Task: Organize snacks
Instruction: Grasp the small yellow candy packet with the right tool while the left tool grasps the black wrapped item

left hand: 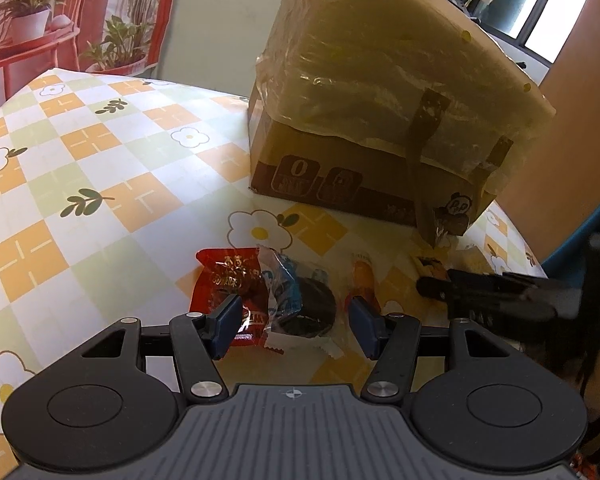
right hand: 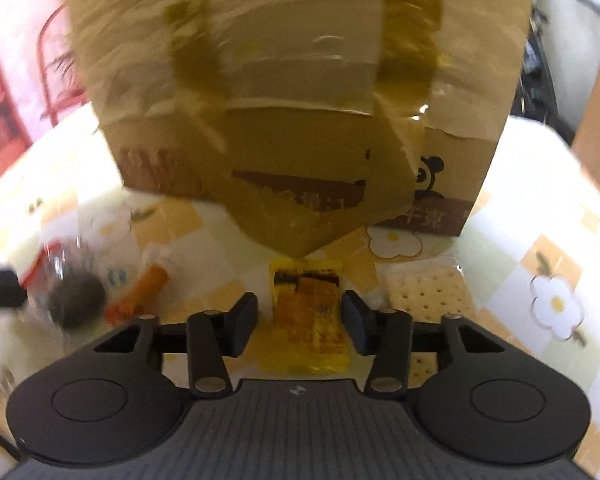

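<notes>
Yellow packet (right hand: 310,312) lies between the open right claw (right hand: 299,322); the open left claw (left hand: 294,326) straddles a dark cookie (left hand: 308,312).

I count one tape-wrapped brown cardboard box (left hand: 384,92) on the desk and five small snack packets in front of it. They are one red foil packet (left hand: 228,280), one clear-wrapped dark round cookie (left hand: 304,304), one orange stick-shaped snack (right hand: 140,292), one yellow packet (right hand: 308,312) and one clear-wrapped pale square cracker (right hand: 424,292).
</notes>
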`<state>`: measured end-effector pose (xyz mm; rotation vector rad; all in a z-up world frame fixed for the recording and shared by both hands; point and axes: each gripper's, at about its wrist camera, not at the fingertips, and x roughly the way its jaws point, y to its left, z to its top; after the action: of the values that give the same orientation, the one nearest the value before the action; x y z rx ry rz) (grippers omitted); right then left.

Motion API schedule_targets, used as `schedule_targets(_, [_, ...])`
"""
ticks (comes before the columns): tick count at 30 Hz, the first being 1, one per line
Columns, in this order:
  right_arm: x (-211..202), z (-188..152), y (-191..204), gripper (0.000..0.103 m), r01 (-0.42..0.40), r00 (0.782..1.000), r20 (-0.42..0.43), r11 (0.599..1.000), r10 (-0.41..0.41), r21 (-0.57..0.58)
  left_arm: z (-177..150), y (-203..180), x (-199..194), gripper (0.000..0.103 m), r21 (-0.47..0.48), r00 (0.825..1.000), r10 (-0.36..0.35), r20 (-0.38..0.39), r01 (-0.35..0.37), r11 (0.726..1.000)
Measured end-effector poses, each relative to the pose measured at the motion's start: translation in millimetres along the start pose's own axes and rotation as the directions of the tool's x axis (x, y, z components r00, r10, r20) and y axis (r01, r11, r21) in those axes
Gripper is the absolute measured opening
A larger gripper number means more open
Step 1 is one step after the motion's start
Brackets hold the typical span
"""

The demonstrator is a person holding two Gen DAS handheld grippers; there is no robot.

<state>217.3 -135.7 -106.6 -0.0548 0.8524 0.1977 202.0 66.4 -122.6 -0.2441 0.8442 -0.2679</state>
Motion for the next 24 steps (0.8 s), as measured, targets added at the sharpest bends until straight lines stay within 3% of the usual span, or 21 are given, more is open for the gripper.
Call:
schedule_targets(12, [-29.3,-42.6,-7.5,0.043,-0.076,0.989,0.124,0.997,0.075,-0.001,-0.9,-8.4,8.1,0.062,0.024,0.999,0.015,-0.031,-0.014,1.0])
schedule_targets(18, [-26.2,-44.6,-5.6,0.042,-0.077,0.986,0.145,0.997,0.077,-0.007,1.0,-13.4,18.6,0.057,0.035,0.998,0.016,-0.057,-0.014,0.999])
schedule_targets(24, [-25.5,-46.0,-7.5,0.042,-0.088,0.984,0.153,0.996,0.088,-0.002,1.8,-27.8,31.9,0.056,0.108,0.996,0.069,-0.06,-0.062,0.992])
